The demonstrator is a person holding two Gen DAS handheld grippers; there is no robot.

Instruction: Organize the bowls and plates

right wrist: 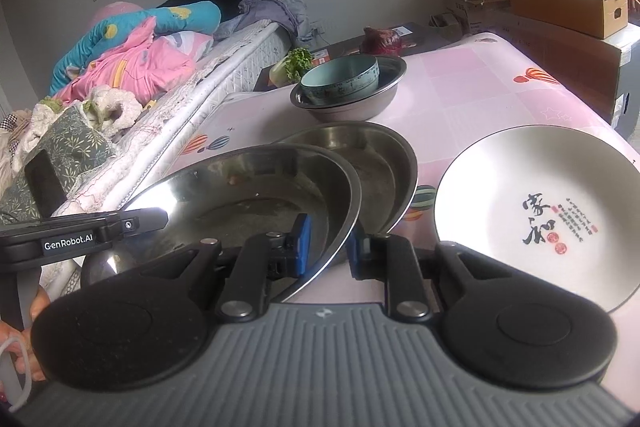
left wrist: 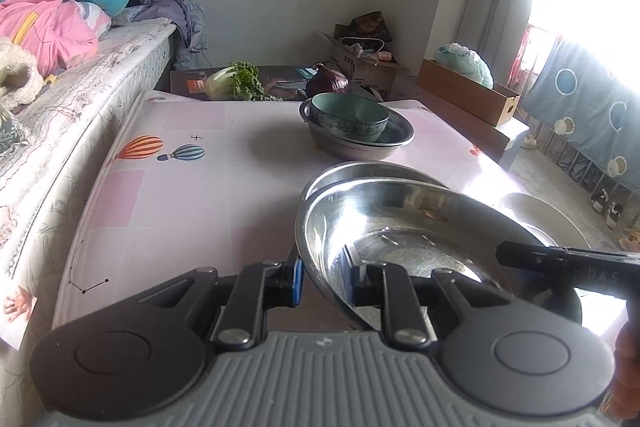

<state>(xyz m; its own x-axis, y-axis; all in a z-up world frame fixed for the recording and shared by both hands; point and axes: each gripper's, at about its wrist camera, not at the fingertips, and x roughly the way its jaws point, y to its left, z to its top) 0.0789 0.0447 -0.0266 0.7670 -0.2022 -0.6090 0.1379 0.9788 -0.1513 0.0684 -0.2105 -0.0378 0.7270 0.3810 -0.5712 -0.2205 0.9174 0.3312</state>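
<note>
Left gripper: my left gripper is nearly closed, its blue pads pinching the near-left rim of the steel bowl; one pad sits outside the wall, the other inside.
Right gripper: my right gripper is likewise almost closed, clamped on the same bowl's rim at the opposite side, wall between the pads.
Bowl, position: I see it held between both grippers, above the near part of the table, partly over a second steel bowl.
Bowl, attitude: mouth up and tilted; in the left wrist view the rim runs from about 7 o'clock up to 2 o'clock. Being round, it has no long axis I can name.
Second steel bowl: sits just beyond the held one, at about 12 o'clock from my right gripper; whether the two touch I cannot tell.
Far stack: a teal ceramic bowl rests inside another steel bowl, farther back on the table.
Plate: a white plate with calligraphy lies at 2 o'clock of my right gripper, flat on the table.
Surface: a table under a pink checked cloth printed with hot-air balloons.
Room: a bed with pink and blue bedding runs along the left; a leafy vegetable and a red onion lie beyond the far table edge; cardboard boxes stand at the right, near a bright window.
</note>
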